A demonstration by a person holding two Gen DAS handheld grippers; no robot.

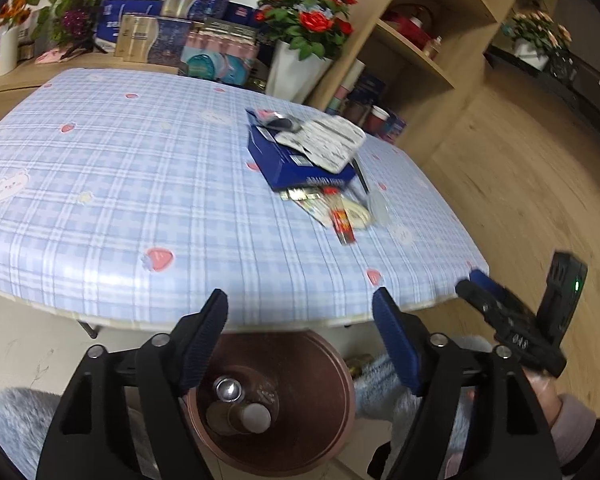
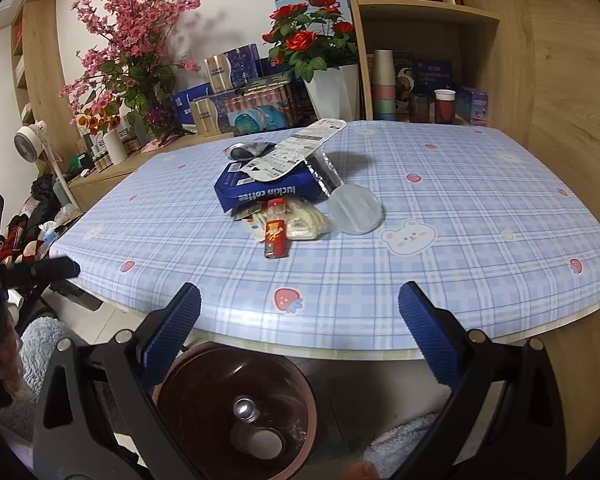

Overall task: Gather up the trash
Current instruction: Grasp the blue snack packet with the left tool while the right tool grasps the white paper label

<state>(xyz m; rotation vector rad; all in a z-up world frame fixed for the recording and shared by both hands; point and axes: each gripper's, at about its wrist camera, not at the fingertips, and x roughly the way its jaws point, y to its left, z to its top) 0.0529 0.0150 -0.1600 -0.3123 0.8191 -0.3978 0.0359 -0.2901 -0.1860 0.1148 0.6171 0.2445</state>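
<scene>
Both claws hang over the near edge of a tabletop (image 2: 460, 216) covered in a pale blue plaid cloth printed with strawberries and bears, and both are empty. The left claw (image 1: 300, 312) has its blue ribbed pads spread wide with nothing between them; the right claw (image 2: 300, 312) is likewise wide apart and grips nothing. Below them, on the floor beside the table edge, stands a round reddish-brown bin (image 1: 332, 364) whose open mouth faces up; inside it lie a shiny metal can top (image 1: 229, 390) and a pale round lid-like piece (image 1: 256, 417), close beside each other. The remaining trash sits in a heap near the middle of the tabletop, well apart from both claws: a dark blue cardboard coffee box (image 2: 260, 192) lying flat, with a crumpled white printed wrapper (image 2: 300, 148) draped over its top and a small silvery foil packet (image 2: 246, 150) beside that wrapper. Against the box's near side lie a red and yellow snack packet (image 2: 275, 234) and a whitish crinkled plastic wrapper (image 2: 310, 222), touching each other. Just to the right of these rests a clear round plastic lid (image 2: 355, 209), flat on the cloth. A white pot of red roses (image 2: 332, 88) stands beyond the far edge.
</scene>
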